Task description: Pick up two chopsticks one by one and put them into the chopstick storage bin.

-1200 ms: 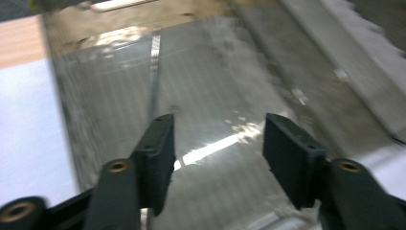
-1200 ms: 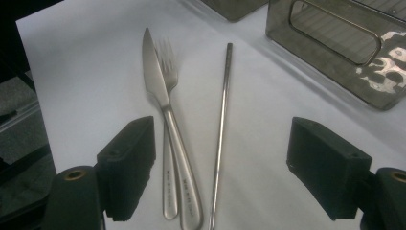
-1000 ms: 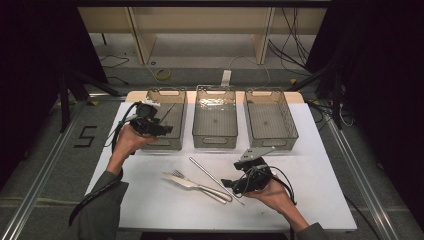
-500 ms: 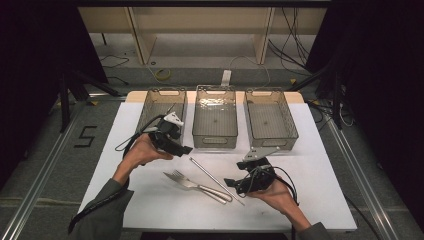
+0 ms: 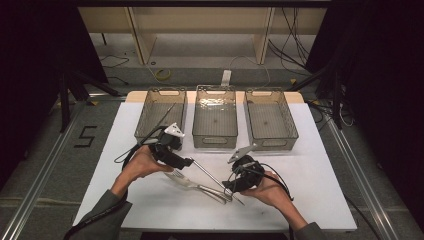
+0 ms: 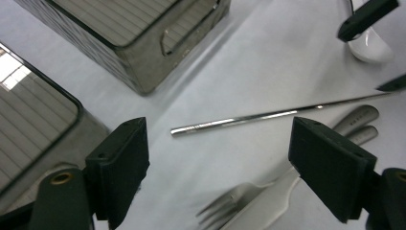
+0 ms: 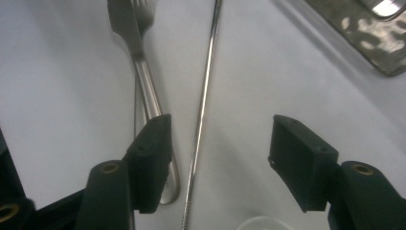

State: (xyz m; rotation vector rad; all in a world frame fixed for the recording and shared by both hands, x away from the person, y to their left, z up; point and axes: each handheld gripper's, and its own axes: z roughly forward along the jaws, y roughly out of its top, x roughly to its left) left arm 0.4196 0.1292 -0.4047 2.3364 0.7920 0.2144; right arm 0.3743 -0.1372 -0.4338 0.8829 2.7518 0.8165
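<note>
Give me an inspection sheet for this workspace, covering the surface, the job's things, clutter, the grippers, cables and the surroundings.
Surface: white table top, bare at its left side.
Job's things: thin metal rod, fork and knife lying side by side in front of three baskets; left basket, middle basket, right basket, with nothing seen in the middle and right ones.
Clutter: small white rounded thing near the rod's far end.
Grippers: left gripper open over the rod, its jaws just opening; right gripper open astride the rod, its jaws just closing, fingers not yet on it.
Cables: one black cable trails from the left gripper.
Surroundings: floor marked 5, loose cables behind.
</note>
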